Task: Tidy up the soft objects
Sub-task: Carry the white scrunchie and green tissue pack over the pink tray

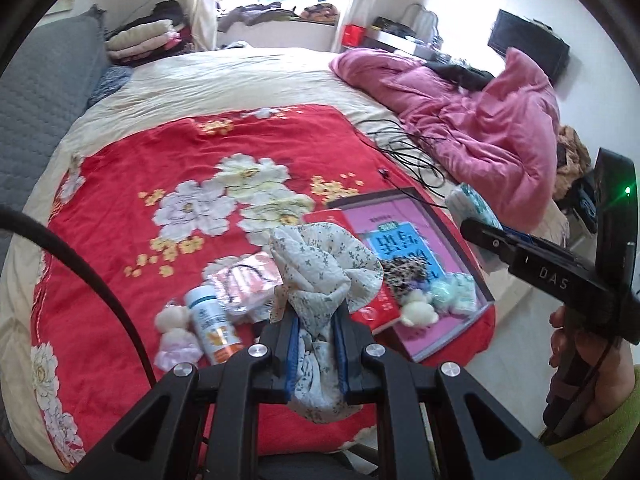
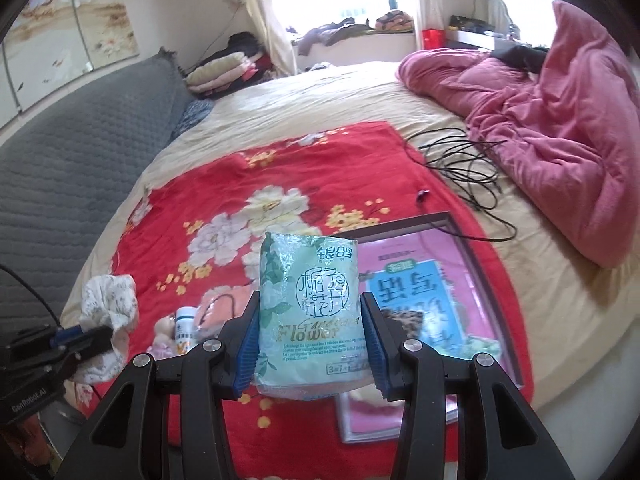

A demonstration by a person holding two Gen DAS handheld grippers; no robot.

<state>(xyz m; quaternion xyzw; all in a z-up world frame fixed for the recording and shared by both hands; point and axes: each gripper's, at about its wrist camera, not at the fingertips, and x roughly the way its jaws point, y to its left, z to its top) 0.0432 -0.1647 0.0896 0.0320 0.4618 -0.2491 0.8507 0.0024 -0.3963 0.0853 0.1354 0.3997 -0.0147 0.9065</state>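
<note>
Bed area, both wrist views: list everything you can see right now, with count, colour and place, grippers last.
Floral cloth: one, white with small dark flowers, held up in the left gripper.
Tissue pack: one, pale green, held in the right gripper.
Plush toy: one, cream and pink, beside the bottle.
Bottle: one, white with orange, lying on the red quilt.
Pink packet: one, behind the bottle.
Pink box: one, on the quilt's right side, small soft items inside.
Red quilt: one, floral, spread on the bed.
Pink duvet: one, bunched at far right.
Black cable: tangled, beside the duvet.
Left gripper: shut on cloth.
Right gripper: shut on tissues.
</note>
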